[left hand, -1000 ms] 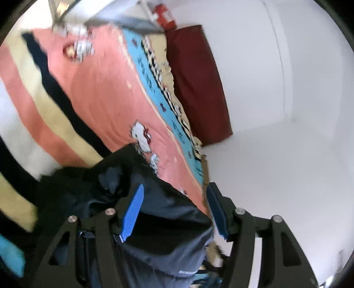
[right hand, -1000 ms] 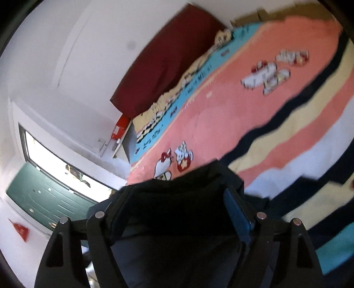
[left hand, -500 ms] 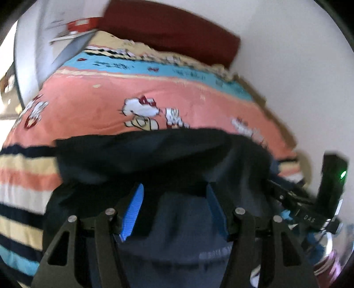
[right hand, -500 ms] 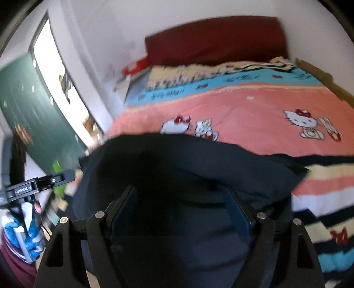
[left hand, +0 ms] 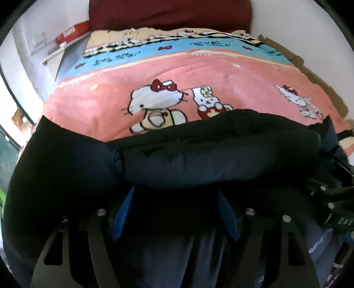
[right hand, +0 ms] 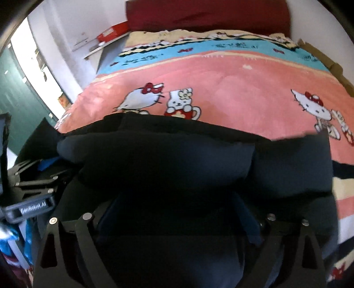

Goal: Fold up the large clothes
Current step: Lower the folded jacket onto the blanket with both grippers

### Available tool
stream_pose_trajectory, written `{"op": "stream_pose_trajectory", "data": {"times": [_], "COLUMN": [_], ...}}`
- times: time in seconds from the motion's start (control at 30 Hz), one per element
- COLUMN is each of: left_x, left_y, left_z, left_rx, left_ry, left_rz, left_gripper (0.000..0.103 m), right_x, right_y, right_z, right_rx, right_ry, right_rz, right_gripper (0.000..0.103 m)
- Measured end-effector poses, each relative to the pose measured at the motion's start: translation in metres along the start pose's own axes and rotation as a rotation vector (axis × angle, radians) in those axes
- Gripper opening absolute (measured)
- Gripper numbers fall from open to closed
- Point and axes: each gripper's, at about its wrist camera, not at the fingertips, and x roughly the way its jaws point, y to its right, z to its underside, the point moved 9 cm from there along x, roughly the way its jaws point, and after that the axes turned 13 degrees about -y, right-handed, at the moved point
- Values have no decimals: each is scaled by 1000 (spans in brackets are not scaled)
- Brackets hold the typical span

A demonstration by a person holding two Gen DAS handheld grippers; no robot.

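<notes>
Both grippers stand side by side at the foot of a bed, each with its fingers spread wide and dark fabric bunched in the gap. On the left gripper [left hand: 174,212] the blue pads [left hand: 124,210] sit well apart with a thick roll of the jacket [left hand: 199,159] draped over and between them; whether the pads actually press the cloth I cannot tell. The right gripper [right hand: 177,217] looks the same, its fingers wide apart and sunk in shadow under the jacket [right hand: 168,159], and its grip cannot be judged either.

Behind them lies the bed [left hand: 199,73], covered by a pink blanket with a blue band and cartoon cats, and striped at its near right side in the right wrist view. The padded navy jacket lies across the near end of it, stretched between the two tools. A dark red headboard [left hand: 170,13] stands at the far end. A red box [right hand: 112,33] rests on a shelf at the left.
</notes>
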Motion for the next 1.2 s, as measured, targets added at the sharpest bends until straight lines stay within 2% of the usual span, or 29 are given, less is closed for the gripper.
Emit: {"op": "stream_pose_trajectory", "data": {"times": [0.13, 0.27, 0.37, 0.47, 0.57, 0.6, 0.7, 0.77, 0.83, 0.87, 1.0, 1.2], "left_x": [12, 14, 9, -4, -29, -36, -37, -29, -19, -17, -15, -14], "left_y": [1, 1, 2, 2, -9, -21, -48, -63, -66, -65, -58, -60], "left_z": [-12, -9, -5, -3, 5, 9, 20, 24, 27, 28, 32, 36], "left_rx": [-3, -7, 11, 27, 49, 32, -27, -61, -101, -105, -105, -127], "left_ry": [-5, -4, -14, -35, 14, 28, 20, 14, 29, 42, 104, 132], "left_rz": [-11, -11, -54, -64, -96, -113, -81, -113, -76, -80, -130, -102], "left_gripper": [71, 71, 72, 71, 71, 71, 71, 71, 71, 71, 71, 71], "right_x": [15, 21, 18, 9, -18, -30, -48, -38, -25, -18, -3, 4], "right_y": [5, 10, 8, 2, -1, -1, 12, 21, 25, 25, 23, 27], "right_z": [-9, -7, -5, -4, 3, 7, 19, 25, 28, 29, 29, 32], "right_rx": [14, 32, 33, 14, -20, -33, -31, -25, 0, 3, 1, 17], "right_ry": [-11, -13, -4, -17, -2, 22, 71, 47, 38, 37, 42, 41], "right_rz": [-6, -41, -36, -18, -35, -41, -39, -55, -117, -126, -90, -115], "right_gripper": [93, 94, 94, 94, 94, 93, 94, 94, 95, 96, 100, 101]}}
